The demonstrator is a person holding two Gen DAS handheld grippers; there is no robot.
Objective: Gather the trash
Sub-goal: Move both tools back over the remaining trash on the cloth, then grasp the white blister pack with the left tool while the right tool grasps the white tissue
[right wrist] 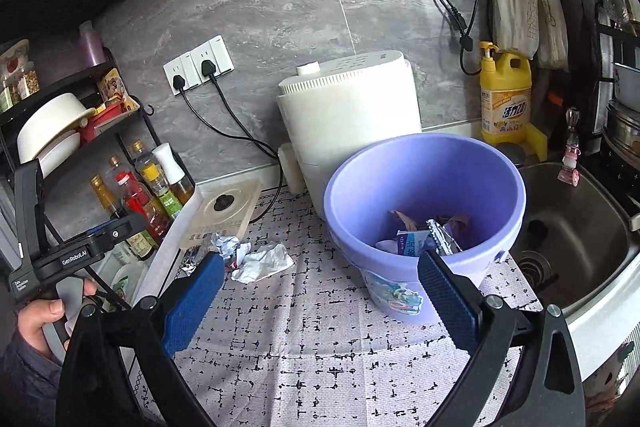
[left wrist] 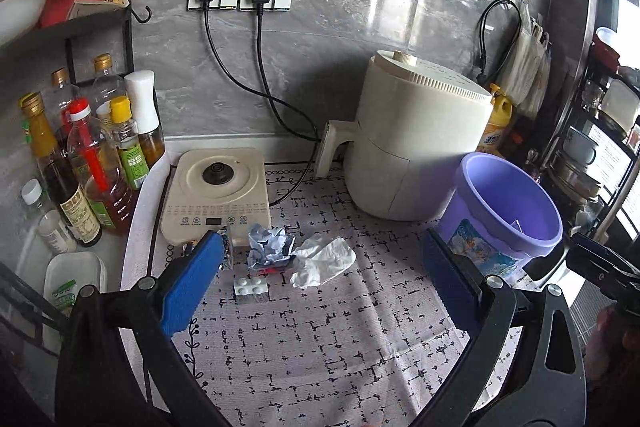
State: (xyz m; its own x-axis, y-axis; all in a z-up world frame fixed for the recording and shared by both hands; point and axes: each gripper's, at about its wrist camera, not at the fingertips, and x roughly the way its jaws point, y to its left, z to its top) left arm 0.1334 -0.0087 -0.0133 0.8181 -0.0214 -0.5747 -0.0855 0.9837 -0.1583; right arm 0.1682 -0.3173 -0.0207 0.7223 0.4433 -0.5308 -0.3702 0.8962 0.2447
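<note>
- We are holding the left gripper (left wrist: 324, 259) wide open above the patterned mat (left wrist: 320, 339), its blue pads gripping nothing; the scattered trash is lying just ahead, between the spread fingers
- We are looking at a crumpled bluish paper ball (left wrist: 269, 245) sitting just in front of the beige induction cooker (left wrist: 218, 193), with a crumpled white tissue (left wrist: 322, 261) touching its right side
- A small white toy brick (left wrist: 251, 289) is resting on the mat just in front of the paper ball, and a clear shiny wrapper (left wrist: 229, 247) is lying beside the left finger's tip
- We are keeping the right gripper (right wrist: 320, 277) spread wide and empty, its right finger hanging at the near rim of the purple bucket (right wrist: 424, 163)
- The bucket is standing on the mat, near the cream air fryer (right wrist: 348, 107) and beside the steel sink (right wrist: 576, 227); inside it a blue-and-white carton (right wrist: 412, 241) and a silvery wrapper (right wrist: 442, 237) are lying among other scraps
- From the right wrist view the tissue (right wrist: 264, 263) and paper ball (right wrist: 226, 243) are lying well to the left of the bucket
</note>
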